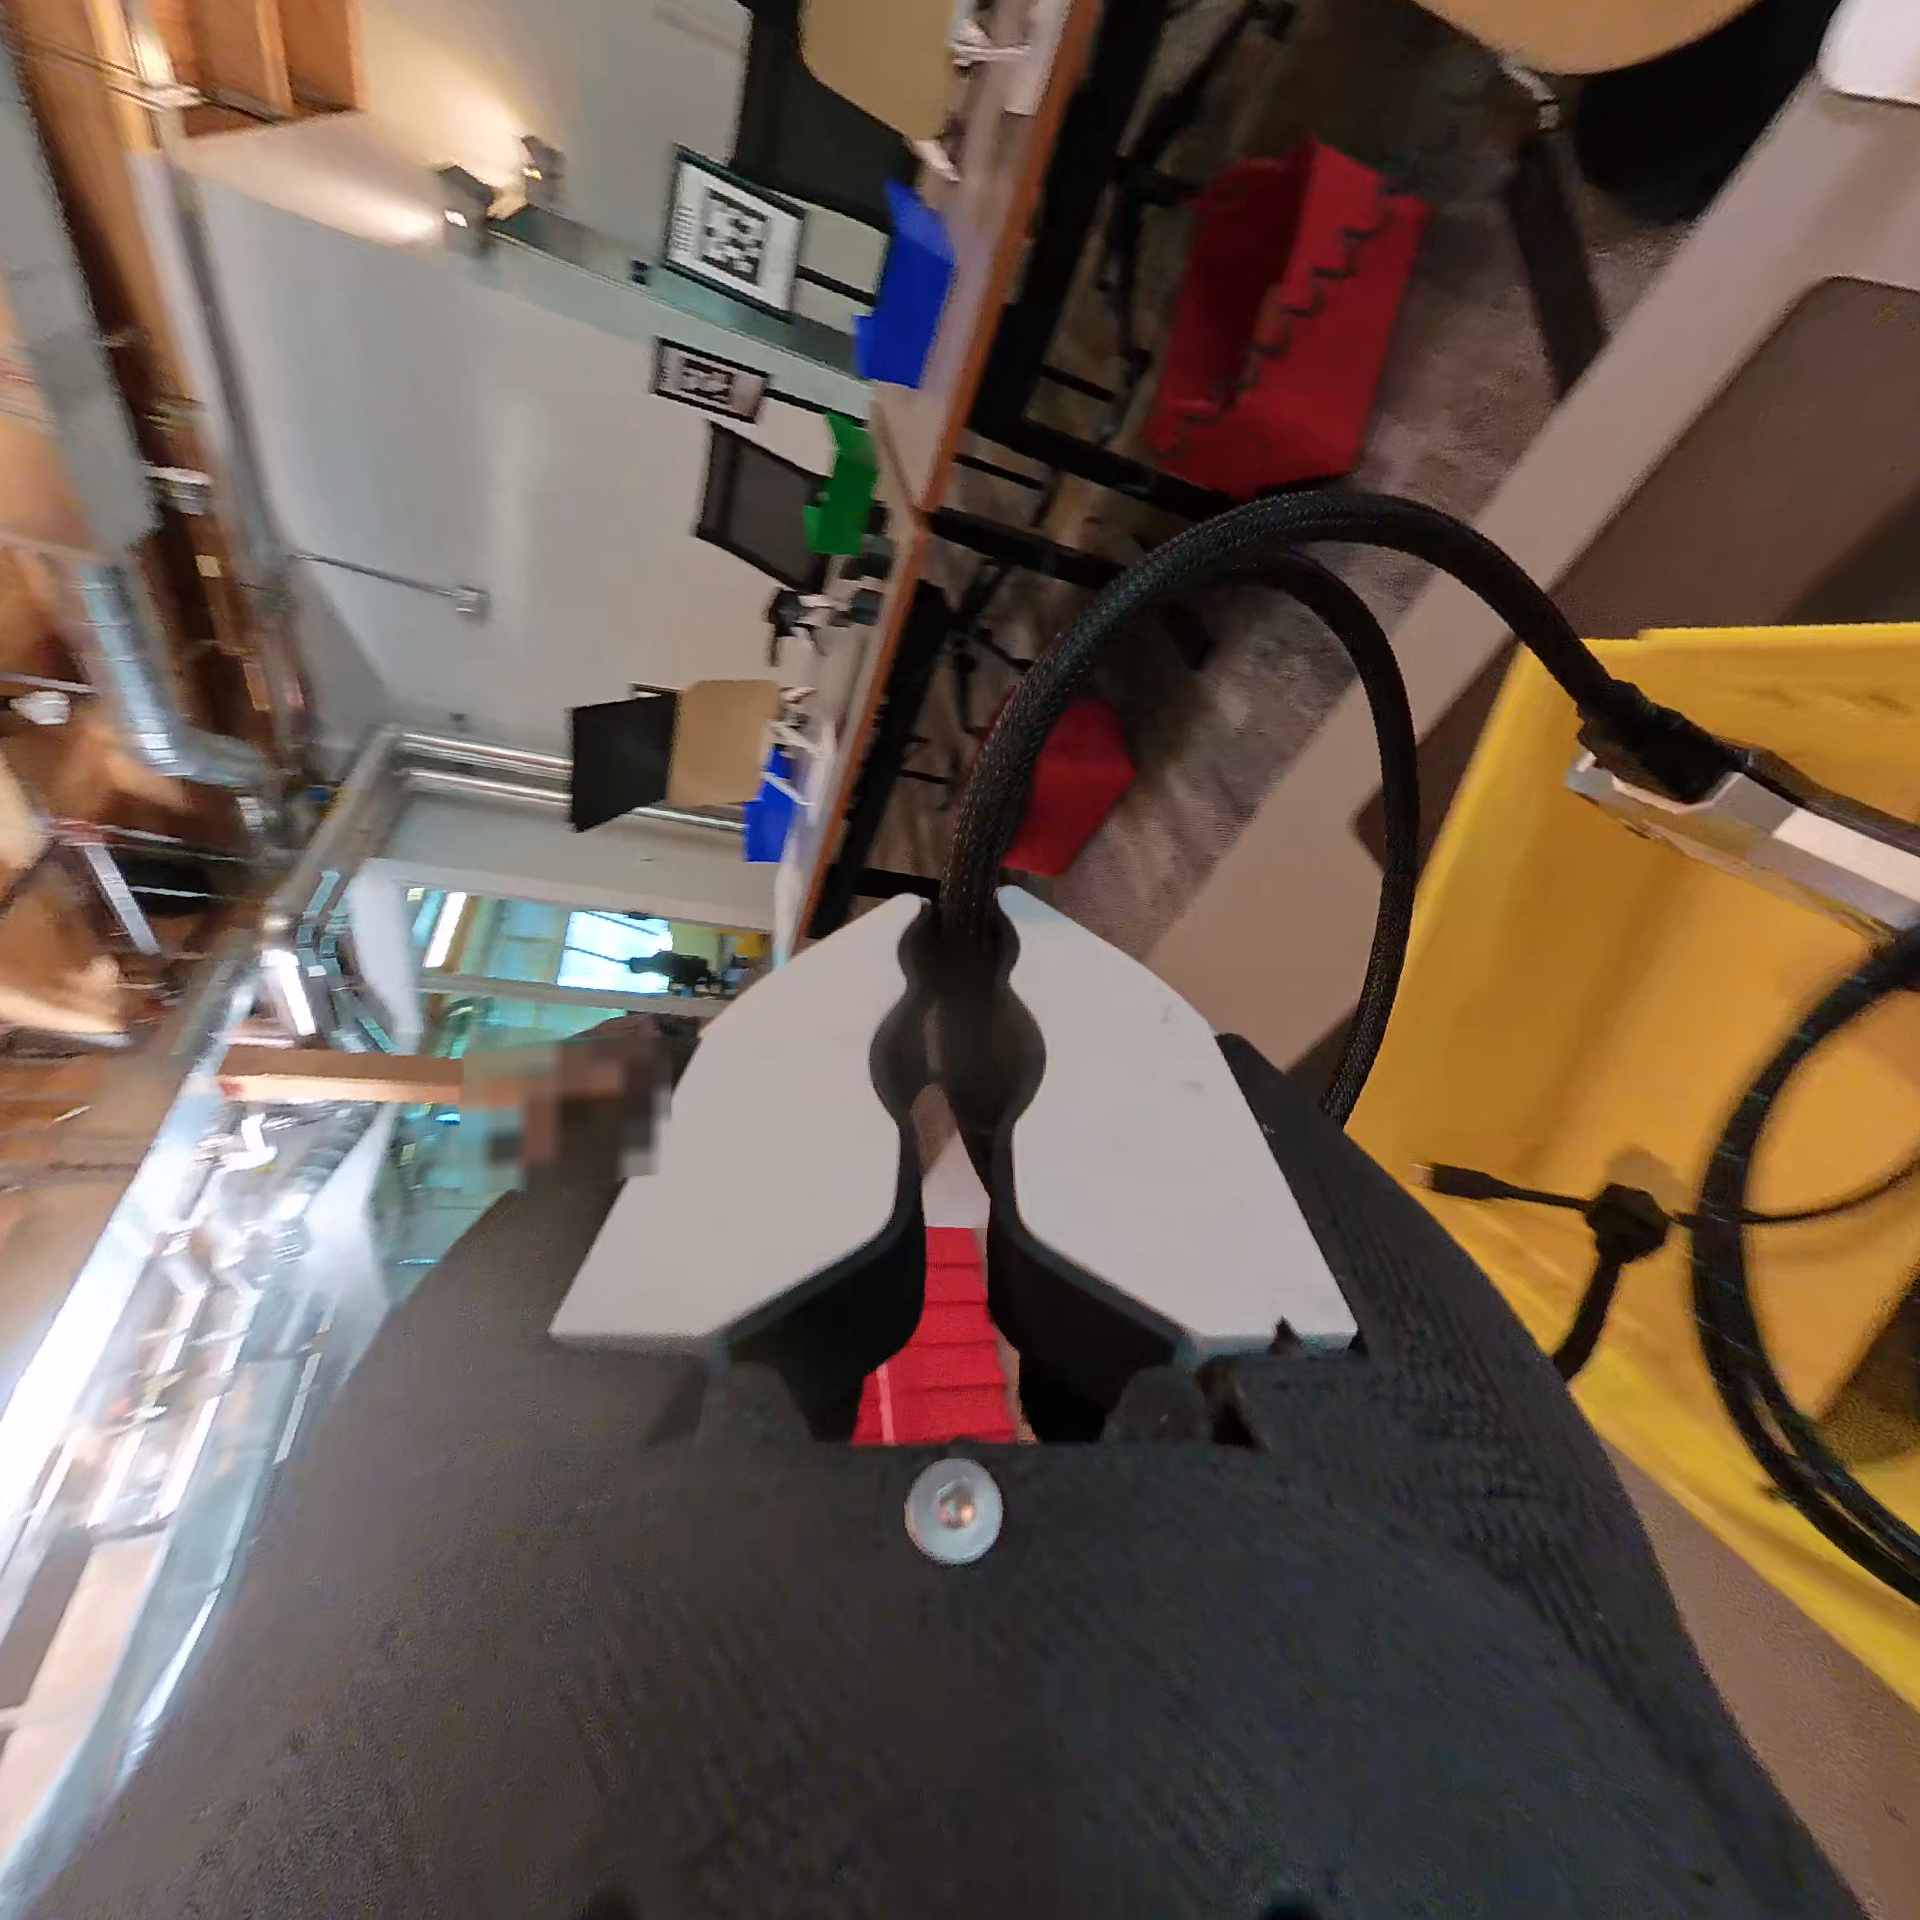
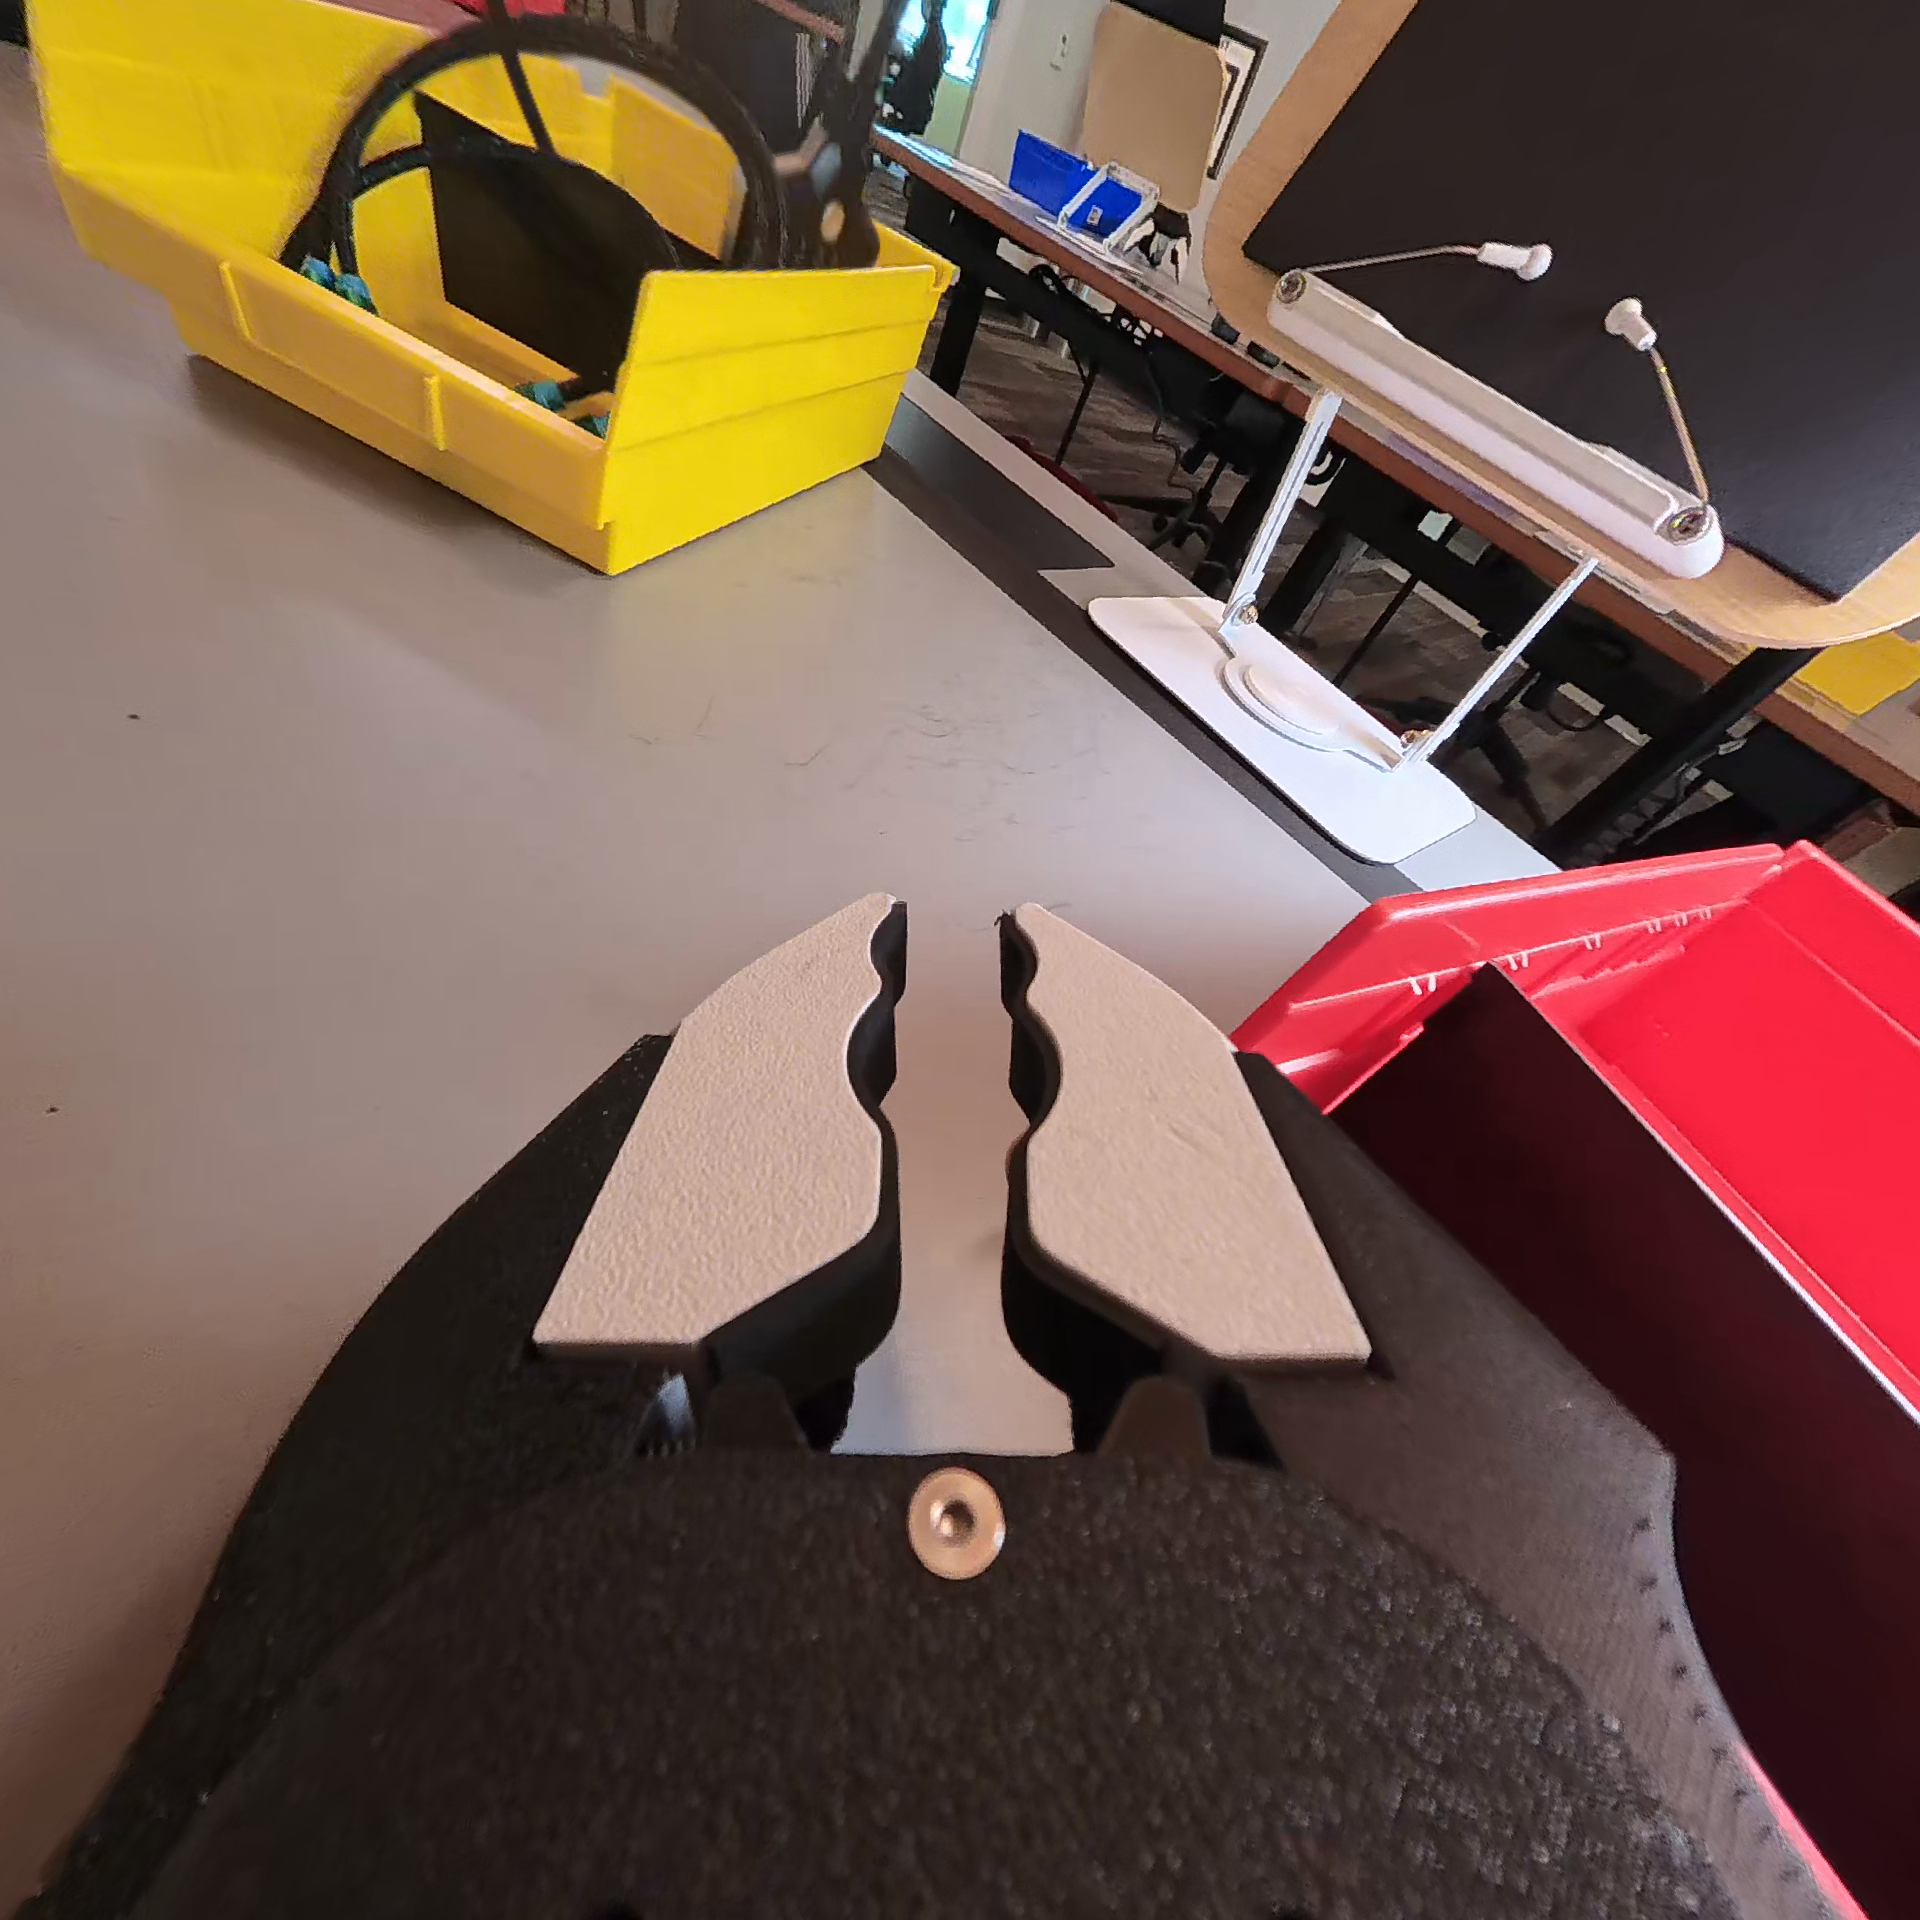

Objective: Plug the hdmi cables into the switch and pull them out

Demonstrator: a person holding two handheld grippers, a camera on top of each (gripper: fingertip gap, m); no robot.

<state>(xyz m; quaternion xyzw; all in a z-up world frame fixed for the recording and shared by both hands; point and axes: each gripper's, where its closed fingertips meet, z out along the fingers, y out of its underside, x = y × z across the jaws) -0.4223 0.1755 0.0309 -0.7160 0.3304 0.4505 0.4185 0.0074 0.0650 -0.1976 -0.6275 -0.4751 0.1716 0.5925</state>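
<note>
Braided black cable (image 1: 982, 790) is pinched between the grey pads of the left gripper (image 1: 961, 920), which is pressed together on it near the fingertips, the sleeve seated in the scalloped notches of the dark inner faces. From the tips the cable arches up and over in a stiff loop and ends in a moulded black plug (image 1: 1652, 743) seated in, or right at, a silver metal box, taken to be the switch (image 1: 1745, 821), which is seen over the yellow bin (image 1: 1538, 997). The woven sleeve looks rough and grippy, so slipping is judged unlikely; the cable seems light and springy, holding its curve rather than drooping. For plugging or pulling, the rigid plug body is judged the better hold, since a tug on the sleeve would only bend the loop. More coiled black cable (image 1: 1756, 1247) lies in the bin, bound with a tie. The right gripper (image 2: 951, 920) is slightly spread and holds nothing, hovering above the smooth grey table (image 2: 520, 831) with a red plastic bin (image 2: 1621, 1039) just beside it at the table's right edge. In the right wrist view the yellow bin (image 2: 727, 416), ribbed hard plastic, sits towards the table's far edge, and a white stand (image 2: 1299, 727) rests at the far right edge.
</note>
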